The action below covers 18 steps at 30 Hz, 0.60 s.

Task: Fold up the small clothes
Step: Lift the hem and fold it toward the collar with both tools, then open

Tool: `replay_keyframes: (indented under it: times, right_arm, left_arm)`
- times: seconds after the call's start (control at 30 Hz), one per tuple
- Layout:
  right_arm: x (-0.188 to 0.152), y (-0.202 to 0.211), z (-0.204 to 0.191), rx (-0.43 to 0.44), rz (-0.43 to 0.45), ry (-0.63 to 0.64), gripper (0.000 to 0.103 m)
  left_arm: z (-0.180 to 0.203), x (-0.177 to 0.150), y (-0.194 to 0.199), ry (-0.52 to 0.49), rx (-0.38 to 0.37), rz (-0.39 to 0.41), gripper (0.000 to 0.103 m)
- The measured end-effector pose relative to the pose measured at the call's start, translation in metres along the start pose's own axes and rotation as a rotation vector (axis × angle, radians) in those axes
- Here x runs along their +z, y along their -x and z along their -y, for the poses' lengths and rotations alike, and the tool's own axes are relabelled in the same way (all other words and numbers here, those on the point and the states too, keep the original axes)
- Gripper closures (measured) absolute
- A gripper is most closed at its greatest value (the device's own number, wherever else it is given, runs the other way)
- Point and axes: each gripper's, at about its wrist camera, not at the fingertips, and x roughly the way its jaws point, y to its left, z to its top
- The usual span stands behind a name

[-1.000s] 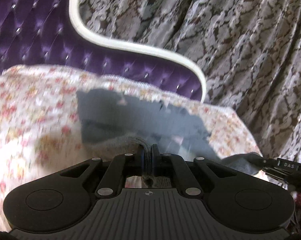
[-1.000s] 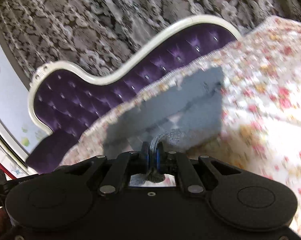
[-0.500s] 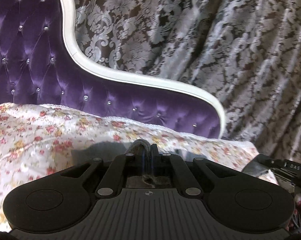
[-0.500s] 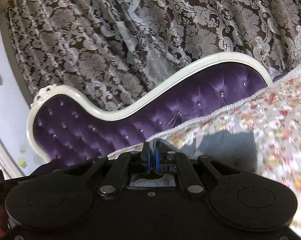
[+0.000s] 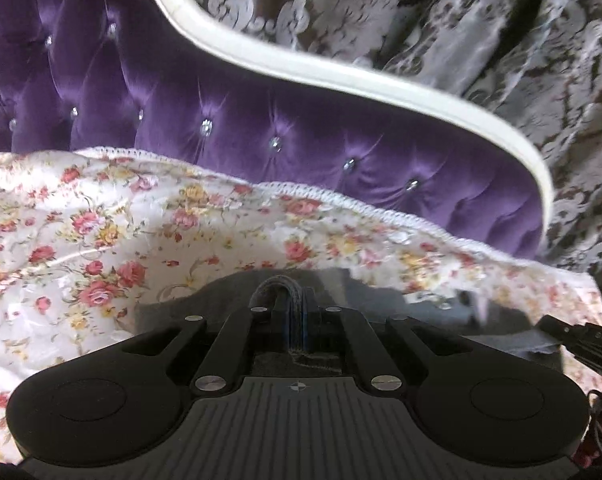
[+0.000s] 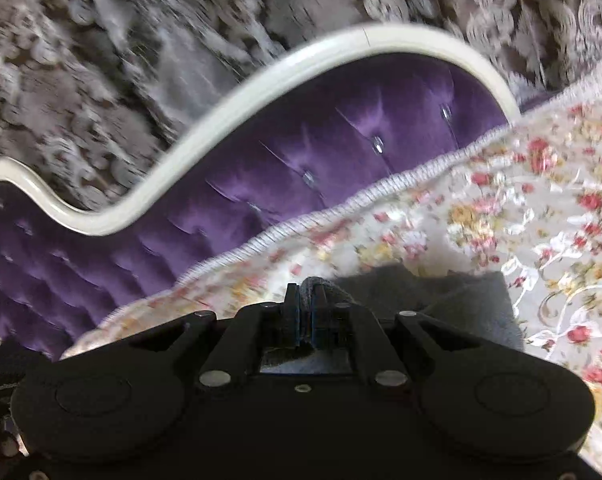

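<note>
A small grey garment [image 5: 433, 320] lies low over the floral bedspread [image 5: 101, 232]. My left gripper [image 5: 295, 304] is shut on a folded edge of it; grey cloth bulges out between the closed tips. My right gripper [image 6: 305, 300] is shut on another edge of the same grey garment [image 6: 461, 300], which spreads to the right of its fingers. The tip of the right gripper's body shows at the right edge of the left wrist view [image 5: 581, 340]. Most of the garment is hidden under the gripper bodies.
A purple tufted headboard [image 5: 261, 120] with a cream curved frame [image 5: 341, 76] stands just beyond the bedspread's white trimmed edge [image 5: 341, 204]. Patterned grey-brown curtains [image 5: 501, 40] hang behind it. The headboard also shows in the right wrist view [image 6: 301, 160].
Both grippers have carried the grey garment forward toward the headboard and come down closer to the bedspread. The headboard now fills more of both views. Both stay shut on the cloth.
</note>
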Motion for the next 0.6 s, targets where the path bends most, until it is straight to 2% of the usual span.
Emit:
replay_keyframes:
  times: [0.13,0.17,0.2,0.27,0.37,0.47,0.57,0.6]
  right_arm:
    - [-0.002,-0.022,0.007,-0.037,-0.042,0.004,0.091]
    - [-0.003,-0.026,0.009,-0.043,-0.051,0.000,0.090]
    - [-0.002,-0.029,0.011,-0.047,-0.059,-0.005,0.082]
    - [-0.001,-0.034,0.013,-0.066,-0.058,-0.015,0.080]
    - [0.004,-0.029,0.017,-0.085,-0.027,-0.033,0.038]
    - [0.008,-0.010,0.011,-0.078,0.014,0.005,0.036]
    - [0.002,0.008,-0.011,-0.050,0.002,0.100,0.036]
    - [-0.003,0.011,-0.022,-0.036,-0.014,0.139,0.036]
  left_arm:
    - [-0.004,0.003,-0.021,-0.002,0.019,-0.023,0.091]
    - [-0.005,0.005,-0.025,-0.005,0.032,-0.030,0.076]
    - [-0.006,0.006,-0.027,-0.006,0.051,-0.028,0.067]
    - [-0.010,0.010,-0.026,0.000,0.096,-0.008,0.066]
    - [-0.013,0.017,-0.011,-0.003,0.122,0.006,0.061]
    - [-0.002,0.010,0.013,-0.067,0.123,0.039,0.055]
    - [0.023,-0.008,0.026,-0.187,0.090,0.035,0.045]
    - [0.032,-0.017,0.026,-0.235,0.078,0.021,0.044]
